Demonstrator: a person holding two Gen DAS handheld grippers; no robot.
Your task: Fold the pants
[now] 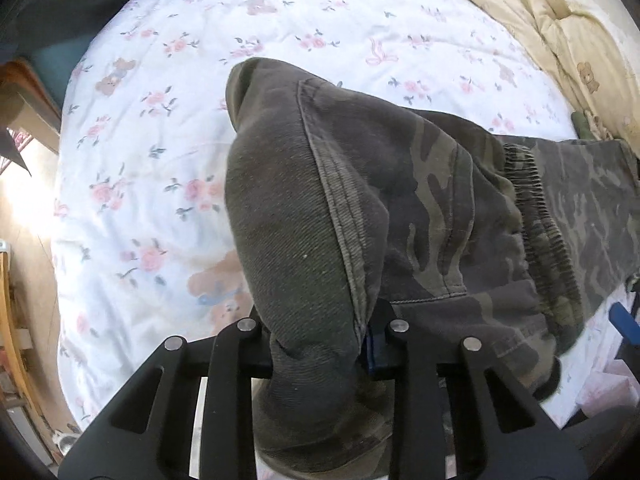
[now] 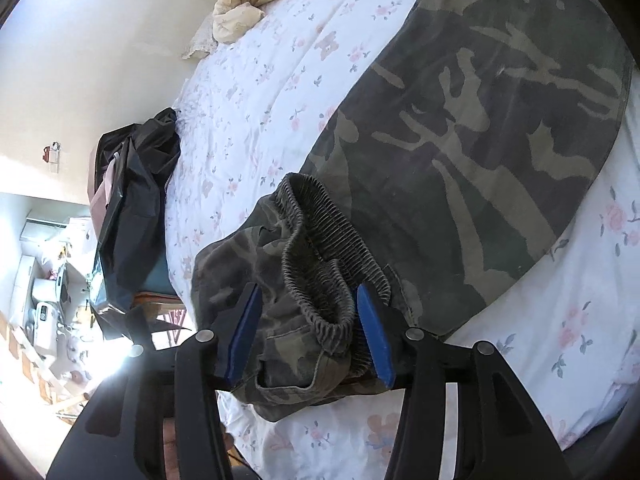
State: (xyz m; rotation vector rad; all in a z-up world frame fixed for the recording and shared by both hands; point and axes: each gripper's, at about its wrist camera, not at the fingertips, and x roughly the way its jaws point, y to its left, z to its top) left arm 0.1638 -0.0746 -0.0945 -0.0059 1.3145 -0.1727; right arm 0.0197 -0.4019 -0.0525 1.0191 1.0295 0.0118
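Camouflage pants point(image 1: 420, 200) lie on a floral bed sheet point(image 1: 180, 140). My left gripper point(image 1: 320, 340) is shut on a bunched part of the pants near the waist and holds it up, with fabric draped over the fingers. In the right wrist view the pants point(image 2: 480, 120) stretch away across the sheet point(image 2: 280, 80). My right gripper point(image 2: 308, 332) has its blue-padded jaws apart around the elastic waistband point(image 2: 320, 240); the pads point(image 2: 374, 332) sit on either side of the bunched cloth without pressing it.
A cream quilt point(image 1: 560, 20) is heaped at the bed's far side. A black bag or jacket point(image 2: 132, 200) hangs at the bed's edge. Beyond the edge are a wooden frame point(image 1: 24, 92) and a cluttered floor point(image 2: 44, 280).
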